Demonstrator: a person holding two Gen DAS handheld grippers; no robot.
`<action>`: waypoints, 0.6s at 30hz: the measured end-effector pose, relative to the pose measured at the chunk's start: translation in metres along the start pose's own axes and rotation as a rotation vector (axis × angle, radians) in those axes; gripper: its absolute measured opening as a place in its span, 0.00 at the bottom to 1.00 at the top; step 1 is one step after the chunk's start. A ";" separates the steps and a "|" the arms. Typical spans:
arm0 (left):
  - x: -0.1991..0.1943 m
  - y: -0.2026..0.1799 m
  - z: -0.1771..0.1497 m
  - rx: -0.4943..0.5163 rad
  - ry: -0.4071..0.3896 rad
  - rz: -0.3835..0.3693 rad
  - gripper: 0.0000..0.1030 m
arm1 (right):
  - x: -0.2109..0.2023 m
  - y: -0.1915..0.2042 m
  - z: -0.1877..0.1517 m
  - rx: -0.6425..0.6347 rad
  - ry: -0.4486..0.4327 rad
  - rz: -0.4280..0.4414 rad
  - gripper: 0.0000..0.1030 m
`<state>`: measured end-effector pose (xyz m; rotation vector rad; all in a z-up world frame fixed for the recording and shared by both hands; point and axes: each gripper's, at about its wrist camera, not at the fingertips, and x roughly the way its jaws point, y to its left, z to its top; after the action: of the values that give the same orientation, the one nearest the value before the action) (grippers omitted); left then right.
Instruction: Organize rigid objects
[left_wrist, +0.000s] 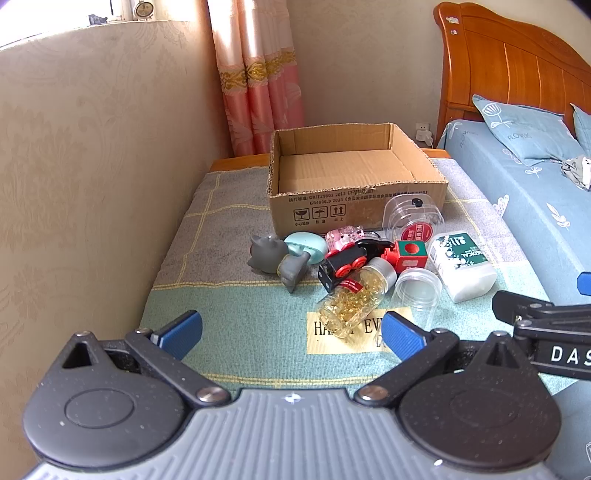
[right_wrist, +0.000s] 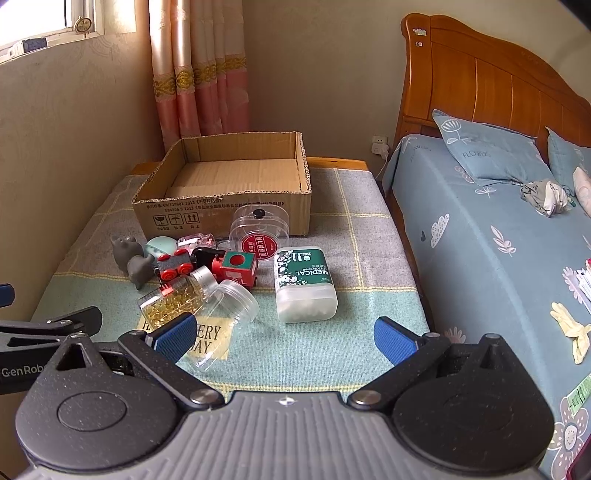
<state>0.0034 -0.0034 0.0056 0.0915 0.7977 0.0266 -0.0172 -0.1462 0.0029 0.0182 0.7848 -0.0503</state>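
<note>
Left wrist view: left gripper (left_wrist: 291, 332) and right gripper (right_wrist: 284, 338) hang spread, holding nothing, over a towel-covered table (left_wrist: 207, 229). Toys (left_wrist: 343, 266) and jars (right_wrist: 236, 306) lie near an empty cardboard box (left_wrist: 354, 166); bed (right_wrist: 498, 240) right, curtain (left_wrist: 258, 85) far.

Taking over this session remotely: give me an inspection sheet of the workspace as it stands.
Surface: checked towel covering a low table.
Job's things: cardboard box empty; in front of it lie a grey figurine, toy train, capsule bottle on its side, clear jar, cotton swab box.
Clutter: nothing seen.
Grippers: left gripper and right gripper open, holding nothing.
Cables: a plug's cord at the wall socket.
Surroundings: bed, curtain.
</note>
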 end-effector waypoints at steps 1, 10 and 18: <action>0.000 0.000 0.000 0.001 0.000 0.001 0.99 | 0.000 0.000 0.001 0.000 0.000 0.000 1.00; 0.000 0.000 0.001 0.003 -0.001 -0.003 0.99 | 0.001 0.000 -0.002 0.002 -0.004 -0.002 1.00; 0.000 -0.001 0.002 0.005 -0.003 -0.003 0.99 | 0.001 -0.001 -0.002 0.001 -0.007 -0.003 1.00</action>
<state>0.0048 -0.0043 0.0065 0.0955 0.7953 0.0215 -0.0181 -0.1468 0.0013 0.0173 0.7782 -0.0535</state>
